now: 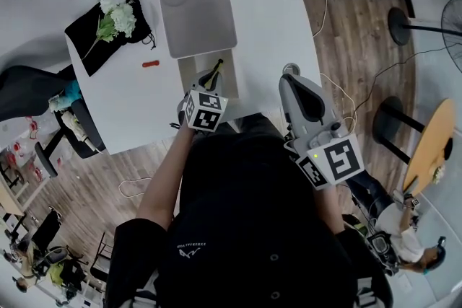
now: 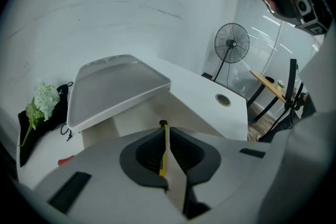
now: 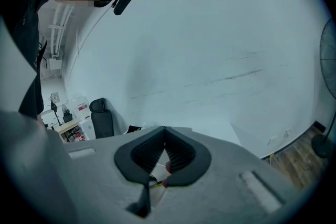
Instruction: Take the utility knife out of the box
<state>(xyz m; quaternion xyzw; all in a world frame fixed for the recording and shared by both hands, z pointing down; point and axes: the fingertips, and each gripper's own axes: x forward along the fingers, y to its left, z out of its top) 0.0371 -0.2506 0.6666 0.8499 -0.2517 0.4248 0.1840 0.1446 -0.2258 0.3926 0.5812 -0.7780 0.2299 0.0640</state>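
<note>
I hold my grey left tongs [image 1: 215, 73] steeply down, clamped on a thin yellow utility knife [image 2: 163, 157]; my grey right tongs [image 1: 291, 73] are closed and nearly level.

Office-type workroom or lab, not a home: plain white wall [image 3: 210, 34], wood-look floor [image 1: 354, 32] with loose cables [image 1: 345, 94] trailing across it, and a bare white table [image 1: 289, 25] as the work surface. Black office chair [image 3: 103, 117] and a cluttered desk [image 3: 68, 124] sit off the table's left edge. A standing fan [image 2: 231, 43] and a round wooden table [image 1: 429, 144] on black legs stand beyond its right edge.
</note>
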